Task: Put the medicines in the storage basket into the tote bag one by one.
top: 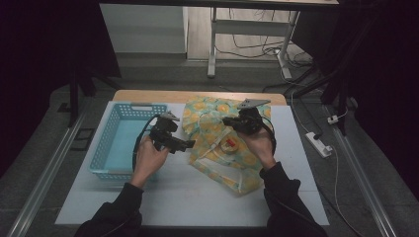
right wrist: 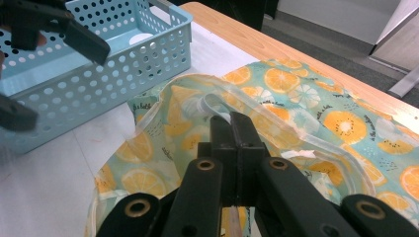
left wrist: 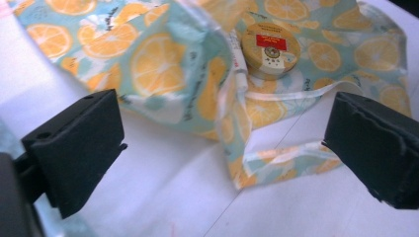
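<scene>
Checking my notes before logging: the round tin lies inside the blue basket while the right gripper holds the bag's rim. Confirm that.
Wrong place: the round tin lies in the citrus-print bag, as the left gripper view shows, not the blue basket. The right gripper does pinch the bag's rim.

Right claw [top: 228,121] grips the orange-print bag [top: 212,129]; left claw [top: 190,145] open beside it.
</scene>
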The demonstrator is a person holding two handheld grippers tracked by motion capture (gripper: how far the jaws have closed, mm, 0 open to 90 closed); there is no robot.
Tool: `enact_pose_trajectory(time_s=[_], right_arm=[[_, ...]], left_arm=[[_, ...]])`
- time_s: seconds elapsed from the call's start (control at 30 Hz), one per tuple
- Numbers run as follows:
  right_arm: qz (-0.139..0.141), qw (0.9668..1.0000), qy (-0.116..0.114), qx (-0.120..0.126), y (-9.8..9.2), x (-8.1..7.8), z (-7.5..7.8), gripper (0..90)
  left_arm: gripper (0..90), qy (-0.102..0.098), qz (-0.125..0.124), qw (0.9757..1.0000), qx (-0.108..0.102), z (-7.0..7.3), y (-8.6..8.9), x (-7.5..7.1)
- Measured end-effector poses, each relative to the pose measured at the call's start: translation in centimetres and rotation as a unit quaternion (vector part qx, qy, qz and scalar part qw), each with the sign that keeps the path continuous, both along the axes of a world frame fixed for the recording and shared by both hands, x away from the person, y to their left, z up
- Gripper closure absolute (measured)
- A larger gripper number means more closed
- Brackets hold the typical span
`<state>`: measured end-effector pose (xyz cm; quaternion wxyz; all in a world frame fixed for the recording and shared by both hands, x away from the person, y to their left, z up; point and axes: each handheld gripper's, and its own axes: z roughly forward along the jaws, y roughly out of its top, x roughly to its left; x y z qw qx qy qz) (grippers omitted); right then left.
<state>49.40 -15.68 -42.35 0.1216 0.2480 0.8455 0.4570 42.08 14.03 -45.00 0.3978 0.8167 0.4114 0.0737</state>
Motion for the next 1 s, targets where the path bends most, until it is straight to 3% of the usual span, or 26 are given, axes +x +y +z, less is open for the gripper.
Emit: enact_pose_trajectory(time_s=[0.2, 0.47, 0.7, 0.9, 1.0], right_arm=[[0.0, 1.0, 0.001, 0.0, 0.0, 0.0, -0.1, 90.0], [-0.001, 1.0, 0.002, -0.001, -0.1, 0.1, -0.2, 90.0], [-0.002, 1.0, 0.004, -0.001, -0.2, 0.2, -0.2, 90.0], [-0.002, 1.0, 0.004, -0.001, -0.2, 0.2, -0.2, 90.0], [-0.003, 1.0, 0.004, -0.001, -0.2, 0.2, -0.2, 90.0]], left_arm=[[0.0, -0.013, 0.023, 0.9996, -0.013, 0.3, 3.0, -0.3], [0.0, -0.006, 0.042, 0.9989, -0.022, 0.2, 6.6, -0.1], [0.0, -0.013, 0.074, 0.9968, 0.027, -0.1, 8.7, 0.7], [0.0, -0.017, 0.104, 0.9935, 0.043, -0.7, 10.0, 2.2], [0.0, -0.005, 0.114, 0.9924, 0.046, -1.1, 10.4, 3.2]])
